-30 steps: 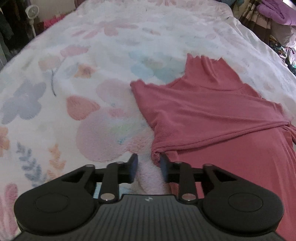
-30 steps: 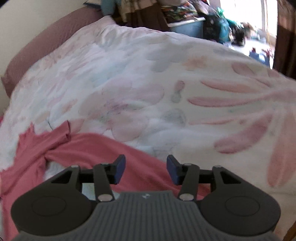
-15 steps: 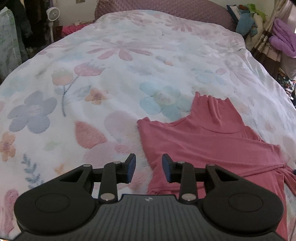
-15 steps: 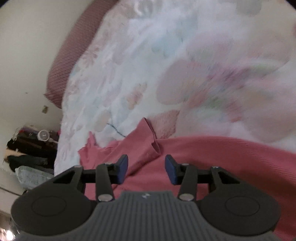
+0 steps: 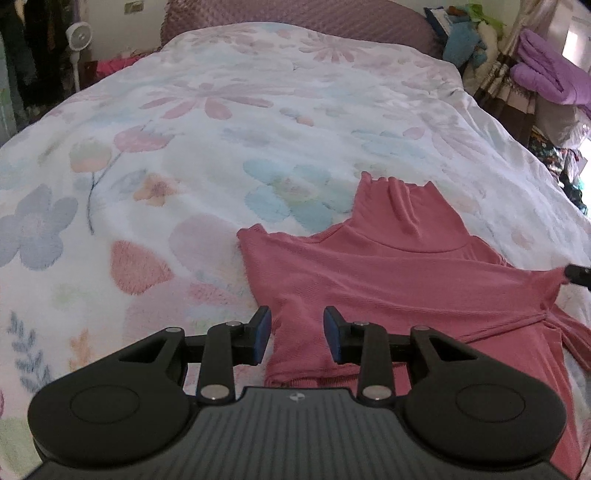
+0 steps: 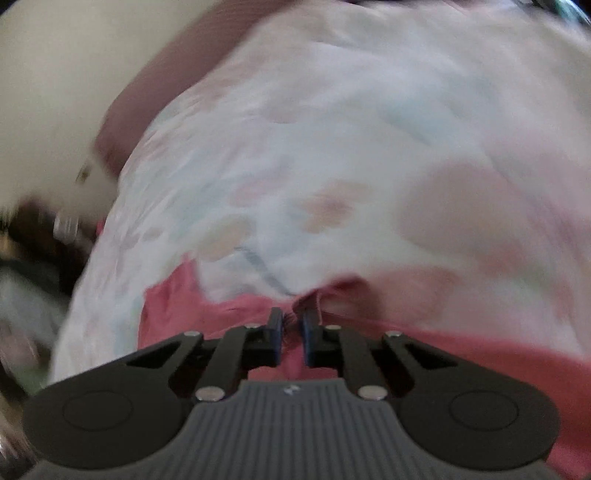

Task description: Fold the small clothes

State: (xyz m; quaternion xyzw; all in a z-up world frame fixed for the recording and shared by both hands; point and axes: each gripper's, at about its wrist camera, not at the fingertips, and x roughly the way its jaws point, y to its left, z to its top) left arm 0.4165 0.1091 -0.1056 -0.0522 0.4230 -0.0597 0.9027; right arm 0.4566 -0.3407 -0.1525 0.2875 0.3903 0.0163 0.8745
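Pink top [image 5: 388, 280] lies on the floral bedspread [image 5: 221, 147], collar pointing toward the headboard [image 5: 295, 14]. Left gripper [image 5: 297, 338] is spread around a sleeve; right gripper [image 6: 291, 332], its jaws just closing, pinches the fabric.

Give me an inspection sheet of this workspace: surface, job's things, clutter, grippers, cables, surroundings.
Surface: floral bedspread covering the bed, bare beyond the garment.
Job's things: one pink turtleneck top, spread near the close edge, collar pointing toward the headboard.
Clutter: nothing seen on the bed.
Grippers: left gripper open, a sleeve fold between its pads, not pinched. Right gripper has just been closing and is shut on a bunched shoulder edge of the top; that view is blurred.
Cables: nothing seen.
Surroundings: mauve headboard, white fan at the left, purple blanket on piled goods at the right.
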